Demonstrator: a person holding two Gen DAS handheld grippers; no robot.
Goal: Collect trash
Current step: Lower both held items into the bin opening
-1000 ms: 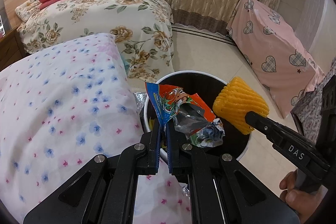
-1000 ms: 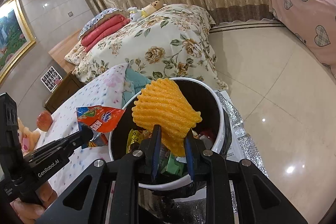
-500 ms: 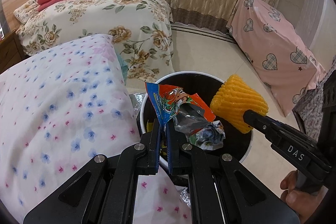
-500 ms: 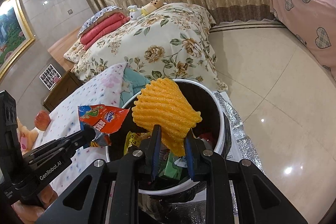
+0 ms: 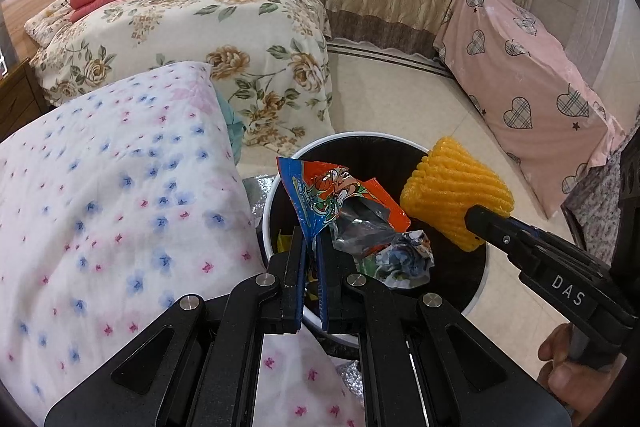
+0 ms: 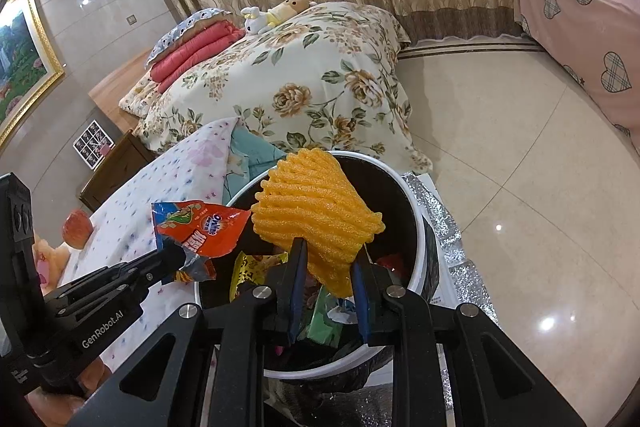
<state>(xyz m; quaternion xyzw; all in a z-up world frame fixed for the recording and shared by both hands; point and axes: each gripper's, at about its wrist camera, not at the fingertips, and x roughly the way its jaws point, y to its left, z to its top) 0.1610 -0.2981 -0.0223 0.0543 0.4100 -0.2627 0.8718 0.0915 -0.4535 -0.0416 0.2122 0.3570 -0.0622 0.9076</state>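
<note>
The left hand-held gripper (image 5: 313, 247) is clamped narrow on a corner of the orange snack wrapper (image 5: 340, 195), held over the near left rim of the trash bin (image 5: 482, 277). The right hand-held gripper (image 6: 329, 257) is pinched on the yellow foam fruit net (image 6: 316, 215), hung above the bin's mouth. Both pieces are best released only once fully inside the rim, since light film drifts. "Ovaltine" seems printed on the wrapper; "DAS" and "GenRobot.AI" are read on the 2 grippers.
</note>
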